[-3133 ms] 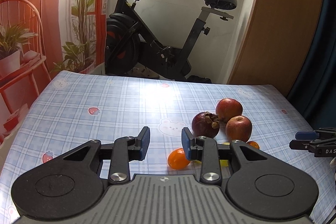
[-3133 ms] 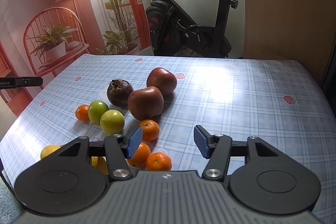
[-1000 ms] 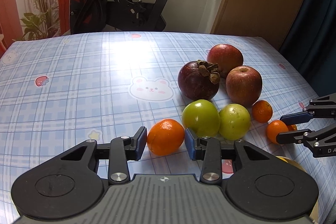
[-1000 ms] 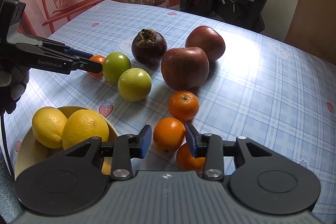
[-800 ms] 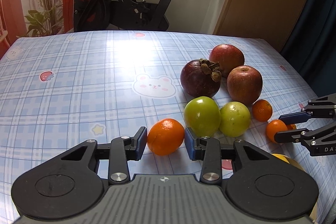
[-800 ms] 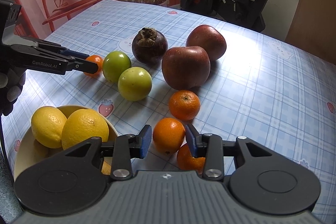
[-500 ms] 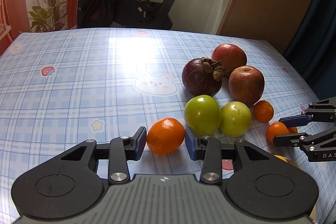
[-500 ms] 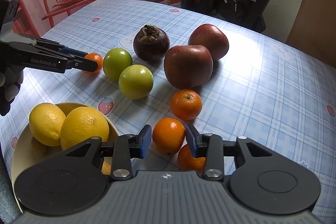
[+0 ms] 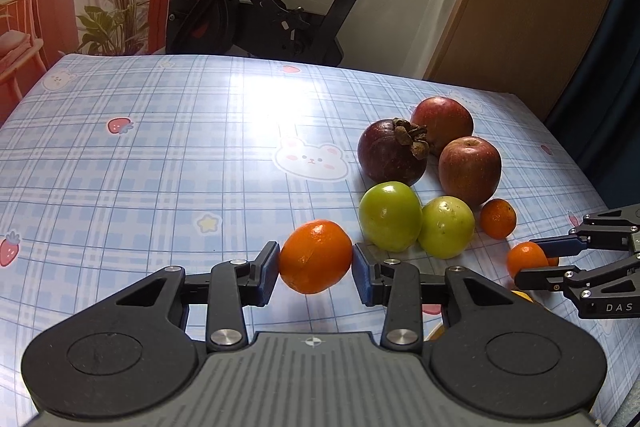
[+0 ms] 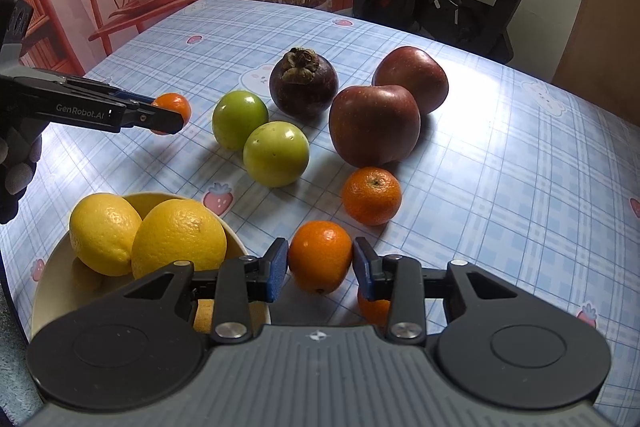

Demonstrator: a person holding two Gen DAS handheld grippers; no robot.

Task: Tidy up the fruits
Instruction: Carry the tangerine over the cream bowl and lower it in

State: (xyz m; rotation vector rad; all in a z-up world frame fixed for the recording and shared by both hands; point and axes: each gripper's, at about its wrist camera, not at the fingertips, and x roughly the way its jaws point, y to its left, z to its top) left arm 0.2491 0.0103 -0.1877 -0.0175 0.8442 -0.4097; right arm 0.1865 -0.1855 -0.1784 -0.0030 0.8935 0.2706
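— Two hand-held grippers, both loaded?
— Yes. Left hand-held gripper (image 9: pixel 316 267) clamps an orange (image 9: pixel 315 255) between its blue pads, held above the bench (image 9: pixel 160 155). Right hand-held gripper (image 10: pixel 320 269) pinches a mandarin (image 10: pixel 320 255) likewise.
— Around them?
— Just left of the right one, a bowl (image 10: pixel 44 291) with two lemons (image 10: pixel 178 237). Farther off: another mandarin (image 10: pixel 372 195), two green fruits (image 10: pixel 276 153), a mangosteen (image 10: pixel 303 83), two red apples (image 10: pixel 374 125).
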